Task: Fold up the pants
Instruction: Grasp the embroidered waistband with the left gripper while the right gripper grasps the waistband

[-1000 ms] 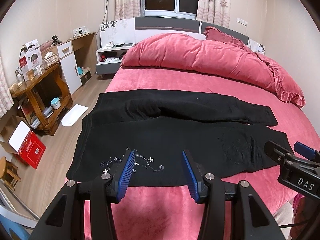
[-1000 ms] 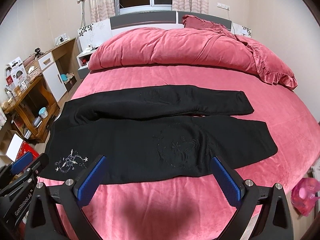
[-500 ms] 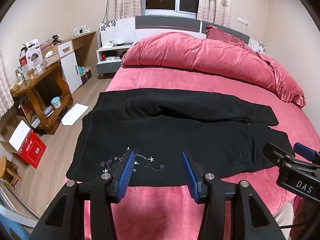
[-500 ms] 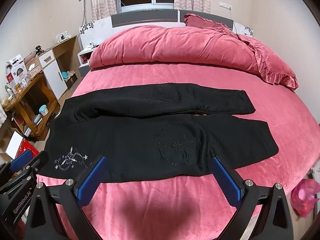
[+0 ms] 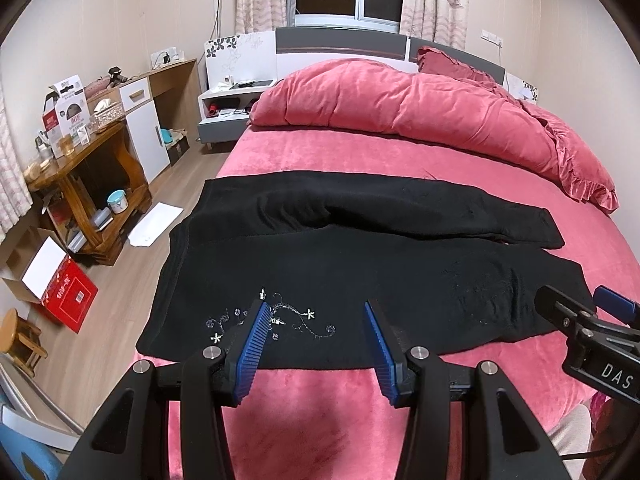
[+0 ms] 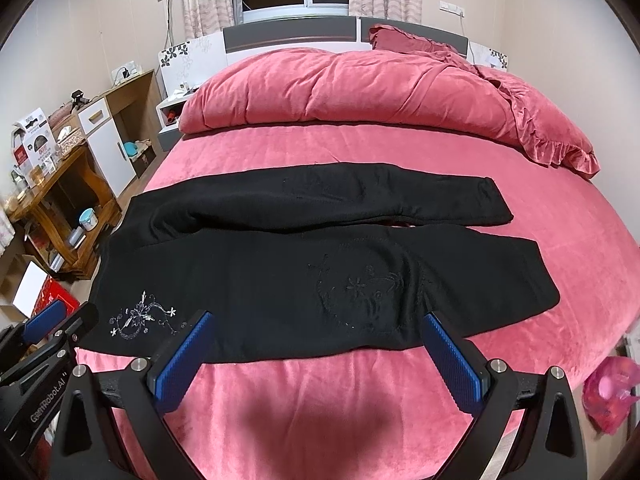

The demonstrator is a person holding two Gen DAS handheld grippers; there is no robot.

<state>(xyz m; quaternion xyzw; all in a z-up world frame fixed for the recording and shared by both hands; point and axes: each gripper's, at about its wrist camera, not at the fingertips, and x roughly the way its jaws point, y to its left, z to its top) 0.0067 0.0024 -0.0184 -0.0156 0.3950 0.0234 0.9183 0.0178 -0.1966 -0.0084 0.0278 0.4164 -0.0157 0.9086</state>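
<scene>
On a pink bed (image 6: 360, 148), black pants (image 6: 304, 276) lie spread flat, waistband left, legs running right. Both tools hover over the near edge, the left hand-held gripper (image 5: 318, 340) and right hand-held gripper (image 6: 320, 356) each with fingers apart, holding nothing. One risk: a pinch taking only the top layer, or plush bedcover too, could skew the fold.
</scene>
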